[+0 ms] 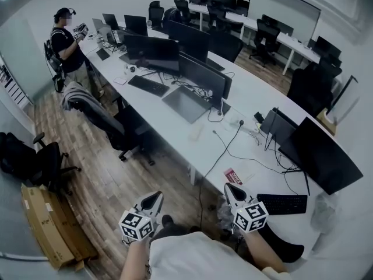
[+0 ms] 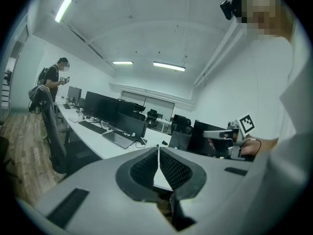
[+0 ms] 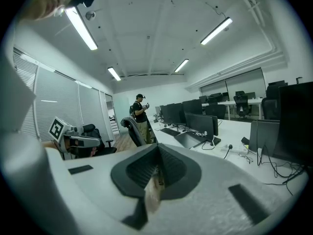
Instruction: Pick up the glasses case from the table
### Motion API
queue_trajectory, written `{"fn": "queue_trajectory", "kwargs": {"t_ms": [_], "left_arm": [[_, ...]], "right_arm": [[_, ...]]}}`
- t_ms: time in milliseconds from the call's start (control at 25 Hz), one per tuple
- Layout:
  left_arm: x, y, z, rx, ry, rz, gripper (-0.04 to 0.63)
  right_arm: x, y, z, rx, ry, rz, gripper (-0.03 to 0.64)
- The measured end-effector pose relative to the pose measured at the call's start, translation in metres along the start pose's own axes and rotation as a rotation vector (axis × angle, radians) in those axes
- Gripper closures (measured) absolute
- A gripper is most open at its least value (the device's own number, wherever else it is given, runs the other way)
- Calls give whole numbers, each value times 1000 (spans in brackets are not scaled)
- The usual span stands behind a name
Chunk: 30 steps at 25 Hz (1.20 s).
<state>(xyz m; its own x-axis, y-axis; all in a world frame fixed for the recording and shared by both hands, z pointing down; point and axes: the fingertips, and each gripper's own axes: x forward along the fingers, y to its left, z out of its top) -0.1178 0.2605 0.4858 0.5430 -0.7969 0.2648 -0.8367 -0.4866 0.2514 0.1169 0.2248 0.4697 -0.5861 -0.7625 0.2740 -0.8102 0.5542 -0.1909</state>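
Note:
I cannot make out a glasses case for certain. A small pale oblong thing (image 1: 195,132) lies on the long white desk (image 1: 250,101) in front of a grey laptop, and I cannot tell what it is. My left gripper (image 1: 156,196) (image 2: 158,148) hangs over the wooden floor, short of the desk's near edge, with its pads together and nothing between them. My right gripper (image 1: 229,186) (image 3: 157,148) sits just below the desk edge near a red packet (image 1: 233,175), and its jaws also look shut and empty. Each gripper shows in the other's view, the right gripper (image 2: 208,133) and the left gripper (image 3: 97,140).
Monitors (image 1: 152,49), keyboards (image 1: 282,203) and cables crowd the desk. An office chair (image 1: 96,114) with a jacket stands at its left side. A person (image 1: 67,45) stands at the far end. Cardboard boxes (image 1: 46,226) lie on the floor at the left.

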Motion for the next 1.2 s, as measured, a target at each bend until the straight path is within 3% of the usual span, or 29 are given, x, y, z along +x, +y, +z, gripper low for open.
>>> {"fn": "queue_trajectory", "kwargs": {"t_ms": [240,480,1200], "left_arm": [[14,17,7,2,3,-9,582],[37,46,16,7,16,-53,583],[114,171,52,7,79,-187,583]], "right_arm": [[10,-5,2,-6,11,-12,618],[30,-23,-1,7,25,-79,618],[148,-32,21,30,60,-221,618]]}}
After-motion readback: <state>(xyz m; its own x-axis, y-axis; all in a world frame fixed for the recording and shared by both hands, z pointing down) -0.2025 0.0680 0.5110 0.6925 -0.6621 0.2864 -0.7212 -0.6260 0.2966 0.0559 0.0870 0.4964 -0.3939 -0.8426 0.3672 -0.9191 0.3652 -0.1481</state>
